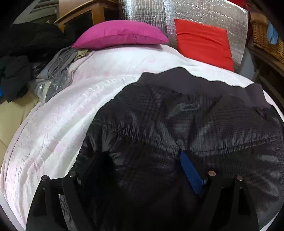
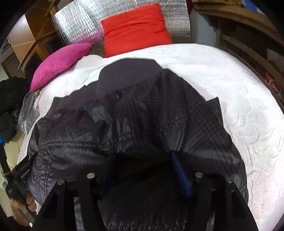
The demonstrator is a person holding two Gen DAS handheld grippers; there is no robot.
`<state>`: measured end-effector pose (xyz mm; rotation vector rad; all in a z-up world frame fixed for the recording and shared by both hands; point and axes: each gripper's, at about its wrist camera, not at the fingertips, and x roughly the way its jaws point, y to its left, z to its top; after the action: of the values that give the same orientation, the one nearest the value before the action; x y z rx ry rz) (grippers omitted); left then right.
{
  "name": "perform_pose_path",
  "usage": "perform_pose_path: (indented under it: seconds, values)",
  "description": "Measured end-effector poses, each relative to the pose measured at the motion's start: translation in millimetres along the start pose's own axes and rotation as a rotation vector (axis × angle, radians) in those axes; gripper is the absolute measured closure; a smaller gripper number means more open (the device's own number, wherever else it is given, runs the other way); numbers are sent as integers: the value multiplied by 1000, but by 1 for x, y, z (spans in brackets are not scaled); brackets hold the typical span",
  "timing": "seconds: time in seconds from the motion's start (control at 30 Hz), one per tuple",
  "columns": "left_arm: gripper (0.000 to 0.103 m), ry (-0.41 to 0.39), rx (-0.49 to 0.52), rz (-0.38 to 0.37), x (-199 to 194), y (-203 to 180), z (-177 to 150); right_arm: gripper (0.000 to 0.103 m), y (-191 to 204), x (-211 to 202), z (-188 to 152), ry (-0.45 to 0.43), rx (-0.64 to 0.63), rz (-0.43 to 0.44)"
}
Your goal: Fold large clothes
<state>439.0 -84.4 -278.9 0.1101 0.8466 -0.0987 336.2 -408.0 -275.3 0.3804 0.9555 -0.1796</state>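
Observation:
A large dark quilted jacket lies spread on a white bedspread; it also shows in the right wrist view. My left gripper is open over the jacket's near part, fingers wide apart with the shiny fabric bulging between them. Its blue-padded right finger presses into the fabric. My right gripper is open too, its fingers straddling a bulge of the jacket's near edge. The left gripper body and the hand holding it appear at the lower left of the right wrist view.
A magenta pillow and a red pillow lie at the head of the bed against a silver foil panel. Dark clothes and a grey folded pile sit to the left. A wooden shelf stands right.

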Motion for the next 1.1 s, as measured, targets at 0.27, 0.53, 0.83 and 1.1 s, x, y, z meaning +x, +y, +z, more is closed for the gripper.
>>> perform_pose_path:
  seconds: [0.27, 0.53, 0.83, 1.1]
  values:
    - [15, -16, -12, -155, -41, 8, 11, 36, -17, -25, 2, -23, 36, 124]
    - [14, -122, 1, -196, -77, 33, 18, 30, -63, -67, 7, -137, 186, 203]
    - [14, -31, -257, -285, -53, 96, 16, 27, -123, -73, 11, -144, 384, 248]
    - [14, 39, -389, -411, -69, 97, -6, 25, -77, -89, -2, -74, 332, 465]
